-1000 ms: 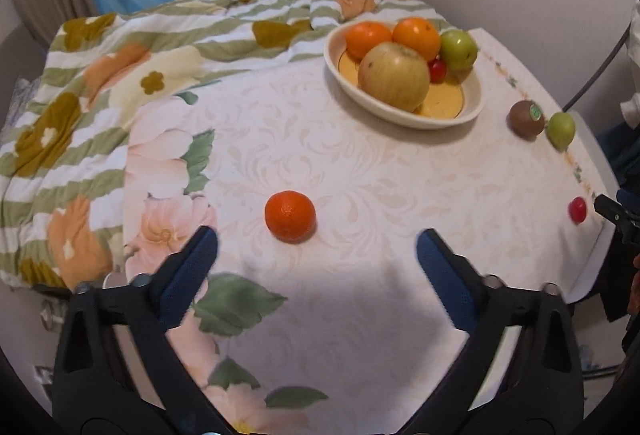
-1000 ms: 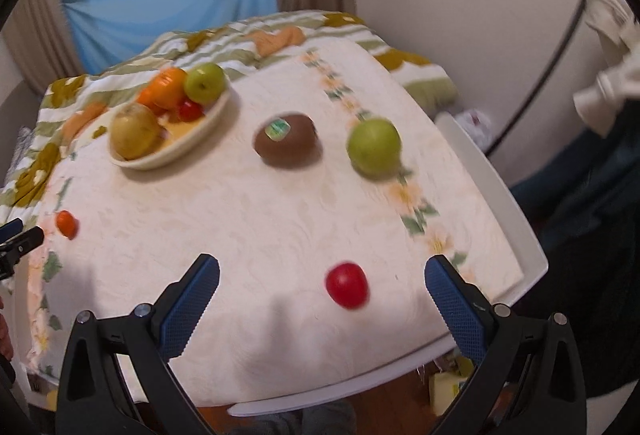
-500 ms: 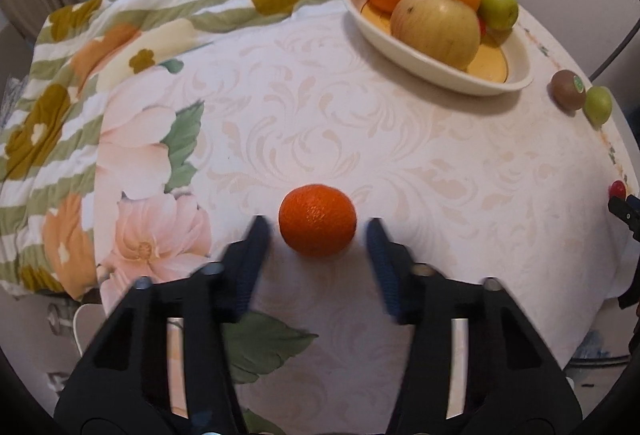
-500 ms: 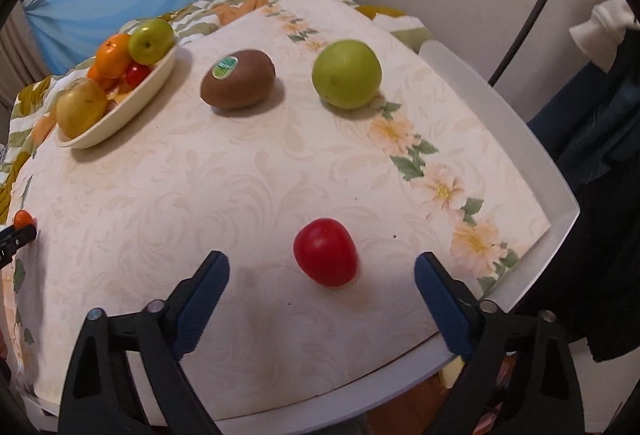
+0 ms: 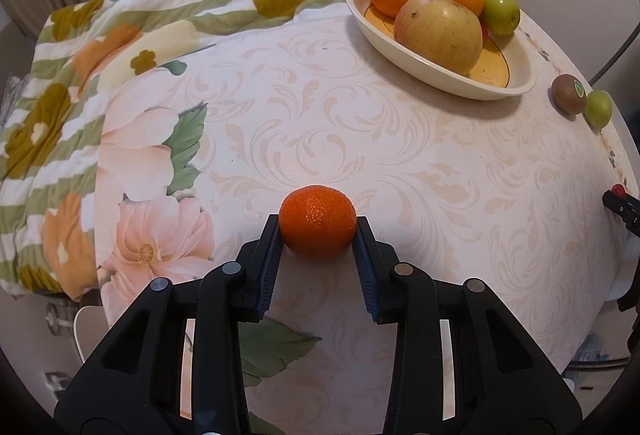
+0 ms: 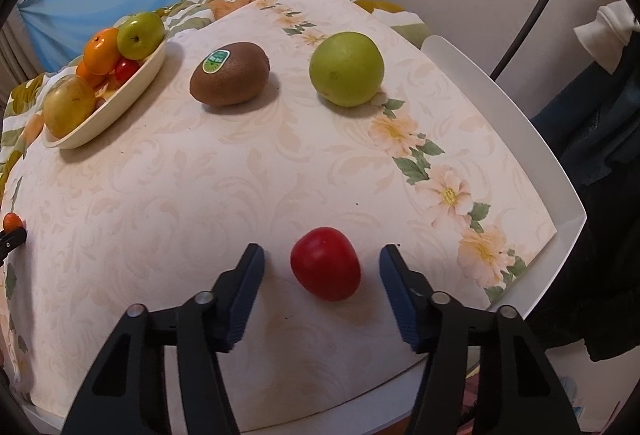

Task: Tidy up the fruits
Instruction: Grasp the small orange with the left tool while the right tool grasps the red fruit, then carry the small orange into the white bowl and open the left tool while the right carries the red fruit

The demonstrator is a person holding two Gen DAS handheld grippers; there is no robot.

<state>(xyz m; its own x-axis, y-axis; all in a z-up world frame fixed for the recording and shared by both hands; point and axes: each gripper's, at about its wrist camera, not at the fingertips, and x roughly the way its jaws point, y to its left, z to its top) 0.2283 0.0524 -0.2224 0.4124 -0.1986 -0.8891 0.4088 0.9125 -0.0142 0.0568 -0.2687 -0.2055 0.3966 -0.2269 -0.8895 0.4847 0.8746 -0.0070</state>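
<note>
Pinching the round mandarin (image 5: 317, 221), left jaws clamp it; right jaws gape around the tomato (image 6: 325, 263).

small red fruit in bowl (image 5: 484, 31): mostly hidden behind the pear (image 5: 438, 31)
right tool (image 5: 618, 203): cut off at frame edge

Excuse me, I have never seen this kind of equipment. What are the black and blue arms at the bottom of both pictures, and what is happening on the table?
They are two hand-held grippers; a person holds one in each hand. Each picture comes from a camera on one gripper, looking along its fingers. The left gripper is shut on a small orange. The right gripper is open, its fingers on either side of a red tomato without touching it. On the tablecloth lie a kiwi and a green fruit. A cream bowl already holds other fruit.
</note>
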